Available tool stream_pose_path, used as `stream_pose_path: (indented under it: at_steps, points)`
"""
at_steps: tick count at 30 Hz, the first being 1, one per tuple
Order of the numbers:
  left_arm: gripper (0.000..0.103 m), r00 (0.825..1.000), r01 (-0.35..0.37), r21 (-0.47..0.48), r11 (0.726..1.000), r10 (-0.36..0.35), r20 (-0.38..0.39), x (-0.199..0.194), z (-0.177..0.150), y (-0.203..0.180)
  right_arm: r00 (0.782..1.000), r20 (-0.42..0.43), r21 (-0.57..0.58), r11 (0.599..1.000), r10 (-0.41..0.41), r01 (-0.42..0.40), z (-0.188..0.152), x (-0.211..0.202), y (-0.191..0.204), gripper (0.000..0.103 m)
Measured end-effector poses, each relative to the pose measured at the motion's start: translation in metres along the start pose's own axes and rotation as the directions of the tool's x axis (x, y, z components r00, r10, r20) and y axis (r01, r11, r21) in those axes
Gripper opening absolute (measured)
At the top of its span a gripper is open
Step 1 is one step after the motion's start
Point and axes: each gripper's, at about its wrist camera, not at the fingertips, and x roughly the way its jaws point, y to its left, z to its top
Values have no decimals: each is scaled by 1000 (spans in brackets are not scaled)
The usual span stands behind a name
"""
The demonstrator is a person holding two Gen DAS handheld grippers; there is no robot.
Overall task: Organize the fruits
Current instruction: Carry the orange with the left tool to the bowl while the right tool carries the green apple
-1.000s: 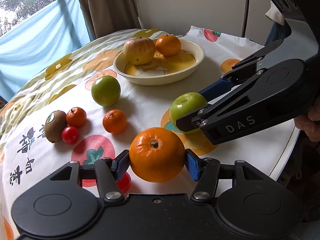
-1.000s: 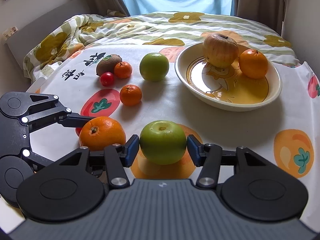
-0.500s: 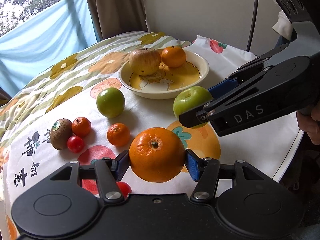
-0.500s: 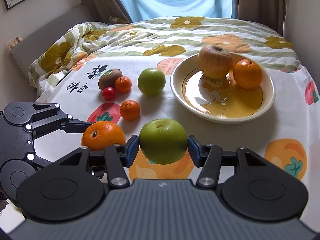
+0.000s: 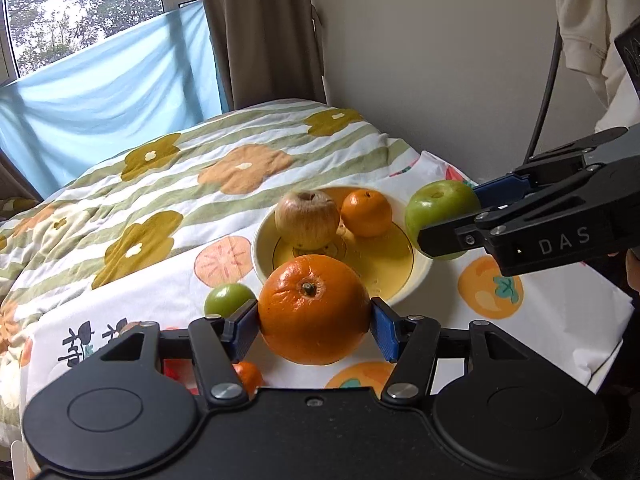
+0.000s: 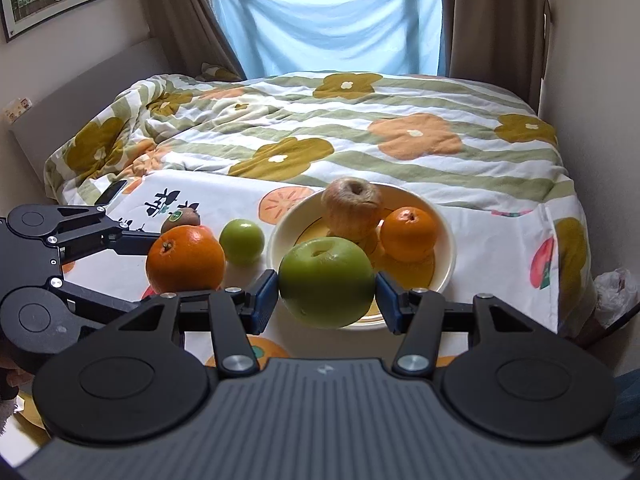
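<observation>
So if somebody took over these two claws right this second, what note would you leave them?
Left claw: shut on the big orange, held above the table near the bowl.
Right claw: shut on the green apple, held at the bowl's near rim.
Done: a pale apple and a small orange already sit in the bowl.
Left: set both held fruits in the bowl, then probably collect the green fruit, kiwi and a small orange fruit on the tablecloth.
</observation>
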Motion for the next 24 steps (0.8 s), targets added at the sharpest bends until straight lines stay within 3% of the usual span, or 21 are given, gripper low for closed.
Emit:
stream_pose_path:
  at_steps: [9,24]
  points:
    - [63,999,-29,-55,998,28,-35,54,37,-4,1000,-18,-14,1000,-4,4,17,19,-47,68]
    - [63,978,-53,-74,996,37,-206,146,43,-14,995,-102,22,1000,10,-8,14,59,-99,68]
